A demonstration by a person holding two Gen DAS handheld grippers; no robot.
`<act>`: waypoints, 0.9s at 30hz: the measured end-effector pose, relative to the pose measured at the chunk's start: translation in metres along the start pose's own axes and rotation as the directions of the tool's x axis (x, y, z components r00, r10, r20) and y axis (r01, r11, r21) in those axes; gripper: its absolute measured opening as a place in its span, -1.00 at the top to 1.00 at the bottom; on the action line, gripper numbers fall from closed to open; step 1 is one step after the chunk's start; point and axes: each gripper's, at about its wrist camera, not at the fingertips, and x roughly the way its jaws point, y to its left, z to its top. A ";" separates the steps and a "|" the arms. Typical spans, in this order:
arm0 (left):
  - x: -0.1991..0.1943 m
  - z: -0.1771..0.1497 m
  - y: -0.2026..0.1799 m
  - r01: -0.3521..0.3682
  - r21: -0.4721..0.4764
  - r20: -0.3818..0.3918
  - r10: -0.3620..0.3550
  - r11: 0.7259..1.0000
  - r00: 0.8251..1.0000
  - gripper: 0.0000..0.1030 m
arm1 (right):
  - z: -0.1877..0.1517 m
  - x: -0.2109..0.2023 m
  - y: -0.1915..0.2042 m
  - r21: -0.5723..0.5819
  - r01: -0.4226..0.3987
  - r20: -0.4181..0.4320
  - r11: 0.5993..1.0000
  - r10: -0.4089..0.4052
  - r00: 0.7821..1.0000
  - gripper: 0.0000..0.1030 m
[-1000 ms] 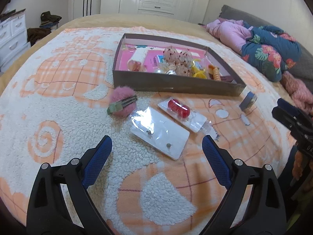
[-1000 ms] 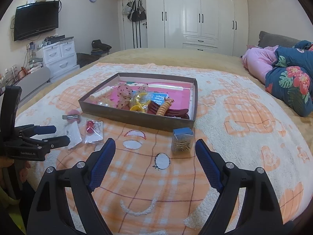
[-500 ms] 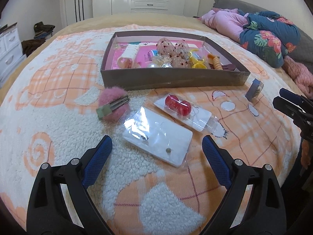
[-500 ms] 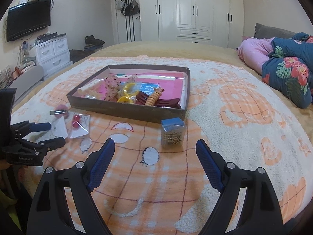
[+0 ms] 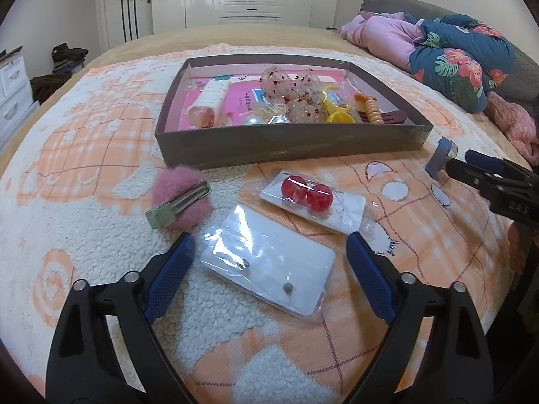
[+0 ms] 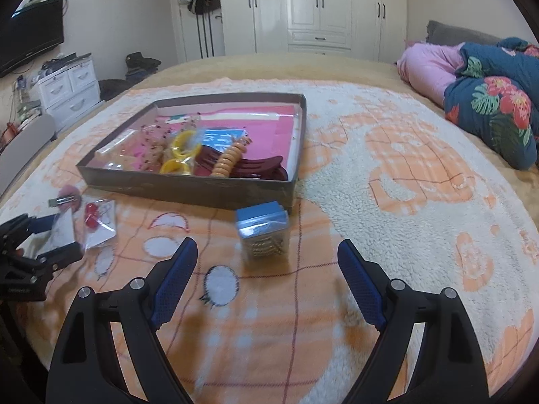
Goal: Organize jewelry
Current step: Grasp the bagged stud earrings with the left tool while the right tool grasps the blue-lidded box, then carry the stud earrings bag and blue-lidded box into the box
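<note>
A brown tray [image 5: 296, 146] full of hair accessories and jewelry sits on the bed blanket; it also shows in the right wrist view [image 6: 188, 188]. In front of it lie a pink pompom hair clip [image 5: 180, 198], a card with red ball earrings [image 5: 311, 198] and a white earring card in plastic [image 5: 269, 262]. My left gripper [image 5: 269, 252] is open, its fingers on either side of the white card. A small clear box with a blue lid [image 6: 264, 232] stands before my open right gripper [image 6: 264, 259].
Pink and floral bedding [image 5: 448, 50] is piled at the far right of the bed. White drawers [image 6: 67, 91] and a TV [image 6: 30, 38] stand beyond the left edge. Wardrobes [image 6: 320, 10] line the back wall.
Both grippers have moved forward and lower. The left now straddles the white earring card; the right has closed in on the blue-lidded box.
</note>
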 end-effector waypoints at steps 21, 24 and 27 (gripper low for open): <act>-0.006 -0.002 -0.009 0.094 0.002 0.009 -0.094 0.996 0.996 -0.25 | -0.002 0.019 0.015 -0.085 -0.090 -0.061 0.992 0.085 0.994 0.39; -0.011 -0.001 -0.010 0.108 -0.004 0.018 -0.108 0.994 0.994 -0.25 | -0.005 0.011 0.022 -0.093 -0.117 -0.056 0.989 0.112 0.992 0.39; -0.018 0.001 -0.011 0.113 -0.007 0.040 -0.113 0.994 0.993 -0.25 | -0.006 0.003 0.028 -0.094 -0.144 -0.051 0.985 0.139 0.989 0.39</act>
